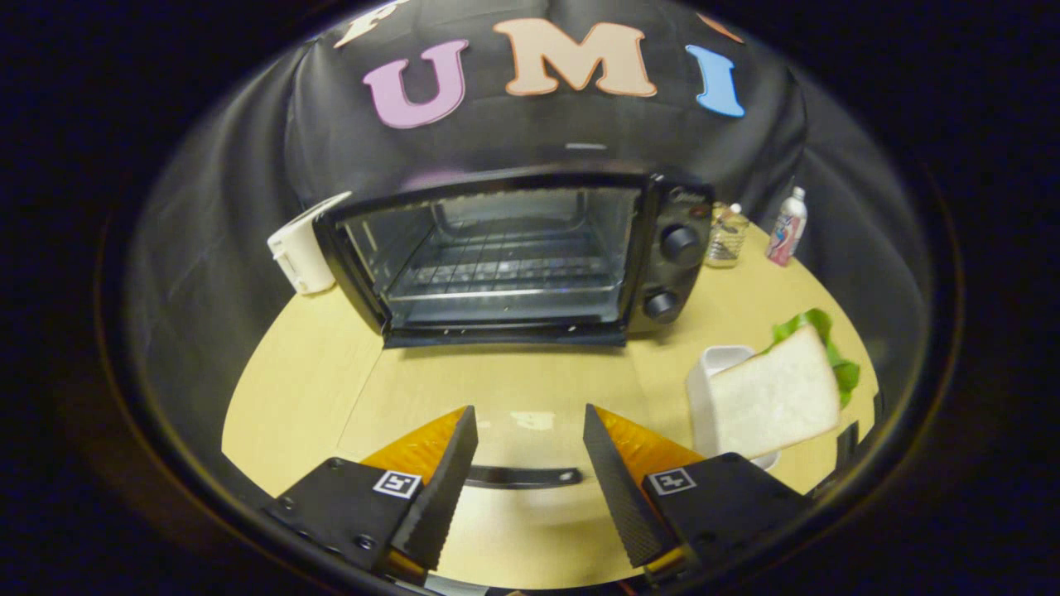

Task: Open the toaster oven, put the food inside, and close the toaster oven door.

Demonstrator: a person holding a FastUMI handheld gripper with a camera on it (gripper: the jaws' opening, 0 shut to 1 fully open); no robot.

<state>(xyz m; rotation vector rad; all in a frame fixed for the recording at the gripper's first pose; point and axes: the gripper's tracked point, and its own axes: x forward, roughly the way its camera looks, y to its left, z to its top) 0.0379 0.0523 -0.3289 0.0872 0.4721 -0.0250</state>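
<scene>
With the oven open, the gripper hovers over its lowered door.
Jaws apart, holding nothing — handle between them; bread with lettuce lies on a tray right of the fingers.

The toaster oven is standing on the desk well beyond the tool, its door lying open and flat toward the tool's spread fingers. A rack is sitting inside it. A box is leaning at its left. A jar and a bottle are standing behind its right side. Nearer, right of the fingers, a bread slice is resting on a dish, with lettuce behind it.
</scene>
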